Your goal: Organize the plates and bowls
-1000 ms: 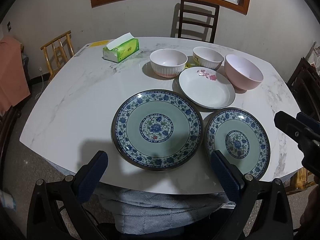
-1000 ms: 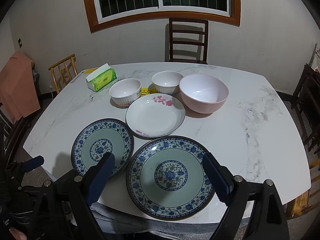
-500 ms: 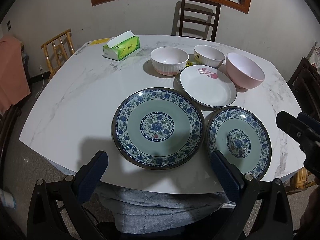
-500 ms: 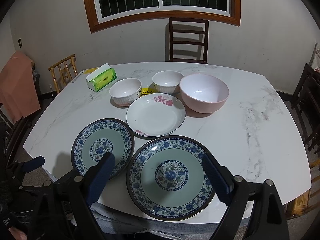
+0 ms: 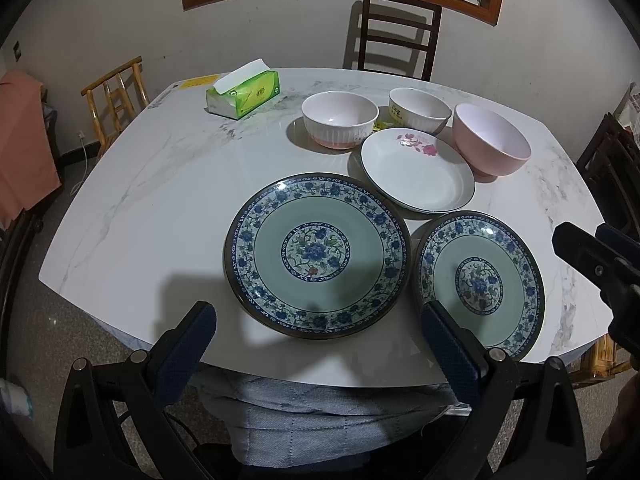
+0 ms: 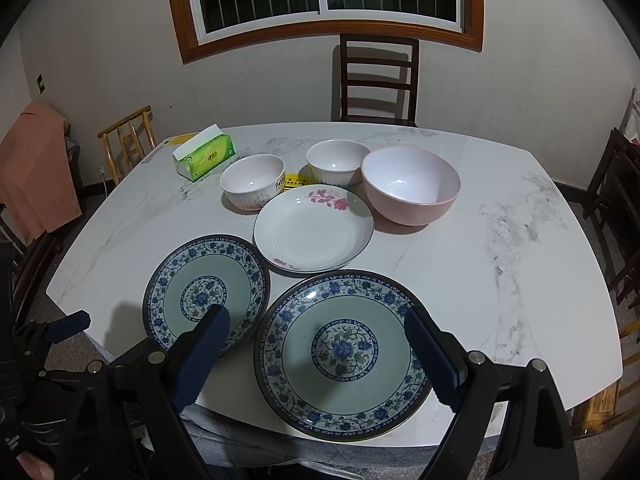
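Note:
Two blue-patterned plates lie near the table's front edge: one [image 5: 318, 254] [image 6: 206, 292] left, one [image 5: 480, 284] [image 6: 344, 350] right. A white floral plate [image 5: 418, 174] [image 6: 314, 226] sits behind them. Two small white bowls [image 5: 340, 122] [image 5: 418, 110] and a large pink bowl [image 5: 492, 144] [image 6: 410, 184] stand at the back. My left gripper [image 5: 320, 324] is open and empty, above the front edge before the left plate. My right gripper [image 6: 316, 340] is open and empty over the right plate.
A green tissue box [image 5: 242, 94] [image 6: 204, 154] stands at the back left of the marble table [image 5: 160, 184]. Chairs stand behind [image 6: 378, 80], at the left [image 5: 116, 100] and at the right [image 6: 616, 200]. A yellow card [image 6: 294, 182] lies between the small bowls.
The left wrist view has tilted slightly so the table sits a little higher. The right gripper has barely moved. Nothing was grasped.

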`<action>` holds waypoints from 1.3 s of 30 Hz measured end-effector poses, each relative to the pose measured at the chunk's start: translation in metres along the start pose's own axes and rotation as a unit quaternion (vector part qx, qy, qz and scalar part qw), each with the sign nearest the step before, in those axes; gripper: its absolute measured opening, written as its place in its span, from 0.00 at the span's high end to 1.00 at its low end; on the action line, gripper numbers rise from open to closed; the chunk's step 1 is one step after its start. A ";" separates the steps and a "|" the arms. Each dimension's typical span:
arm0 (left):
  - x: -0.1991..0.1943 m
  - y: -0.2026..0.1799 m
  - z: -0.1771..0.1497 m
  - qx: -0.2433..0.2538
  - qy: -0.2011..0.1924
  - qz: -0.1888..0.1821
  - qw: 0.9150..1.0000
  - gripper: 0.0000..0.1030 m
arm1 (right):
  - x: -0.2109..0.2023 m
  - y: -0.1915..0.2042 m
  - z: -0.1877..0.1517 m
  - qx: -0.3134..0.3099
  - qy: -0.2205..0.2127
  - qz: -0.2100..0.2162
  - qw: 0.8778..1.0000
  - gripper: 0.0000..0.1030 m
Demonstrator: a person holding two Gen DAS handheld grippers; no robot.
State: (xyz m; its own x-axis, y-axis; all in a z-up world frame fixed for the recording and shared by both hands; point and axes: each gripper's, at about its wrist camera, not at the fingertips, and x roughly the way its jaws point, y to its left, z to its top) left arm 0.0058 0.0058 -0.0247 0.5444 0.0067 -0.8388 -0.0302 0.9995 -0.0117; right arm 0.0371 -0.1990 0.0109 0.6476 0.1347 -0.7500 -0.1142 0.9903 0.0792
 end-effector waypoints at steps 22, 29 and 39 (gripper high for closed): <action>0.000 0.000 0.001 0.000 0.001 0.000 1.000 0.03 | 0.004 0.001 0.000 -0.002 0.006 0.001 1.000 0.11; 0.002 0.000 0.000 -0.001 0.003 -0.001 1.000 0.03 | 0.005 0.002 -0.002 -0.006 0.006 0.005 1.000 0.11; 0.010 0.005 0.001 -0.013 0.017 -0.005 1.000 0.03 | 0.013 0.009 0.000 -0.017 0.012 0.024 1.000 0.12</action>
State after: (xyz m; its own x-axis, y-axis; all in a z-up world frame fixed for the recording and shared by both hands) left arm 0.0119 0.0108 -0.0320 0.5155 -0.0052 -0.8569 -0.0467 0.9983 -0.0342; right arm 0.0446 -0.1880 0.0022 0.6231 0.1814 -0.7608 -0.1702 0.9809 0.0944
